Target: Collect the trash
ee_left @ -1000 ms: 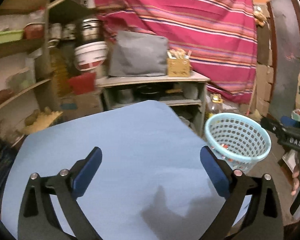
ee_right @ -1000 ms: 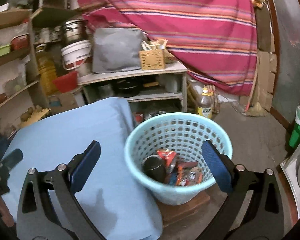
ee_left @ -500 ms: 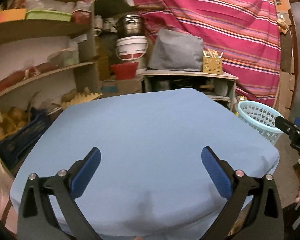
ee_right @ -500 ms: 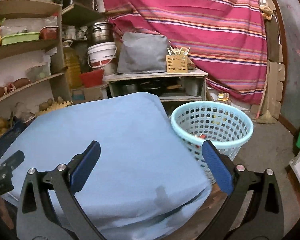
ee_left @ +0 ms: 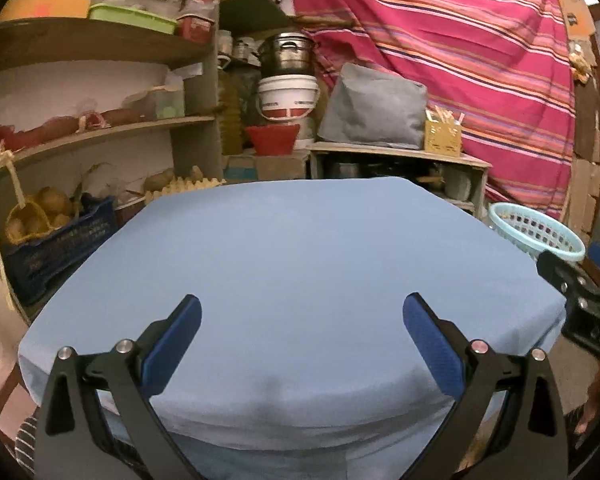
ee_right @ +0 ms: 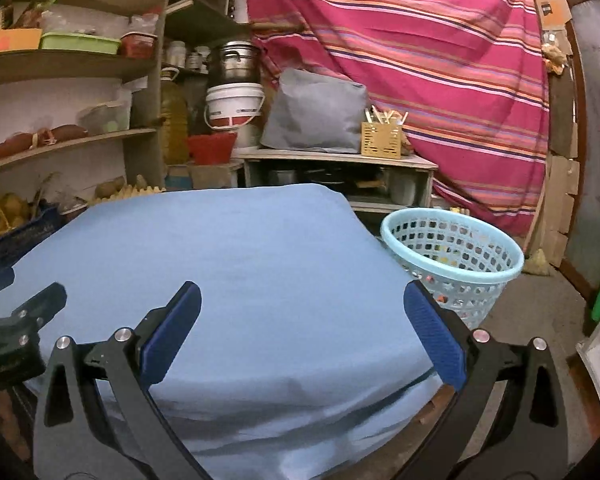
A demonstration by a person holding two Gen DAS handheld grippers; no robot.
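Note:
A light blue mesh basket (ee_right: pixel 454 254) stands on the floor at the right of the table; it also shows in the left wrist view (ee_left: pixel 536 232). Bits of coloured trash show through its holes. The table carries a plain blue cloth (ee_left: pixel 300 264), which also shows in the right wrist view (ee_right: pixel 228 272), with no trash in view on it. My left gripper (ee_left: pixel 300 336) is open and empty over the near edge of the table. My right gripper (ee_right: pixel 300 332) is open and empty over the table's near right part, short of the basket.
Wooden shelves (ee_left: pixel 100 136) with boxes and potatoes stand on the left. A low shelf unit (ee_right: pixel 336 160) with a grey bag, a white bucket and a wicker box stands behind the table. A striped red cloth (ee_right: pixel 440 60) hangs at the back.
Both grippers have drawn back and away from the basket toward the table's near edge. The right gripper was right above the basket, looking in at the trash; now it sees it from the side.

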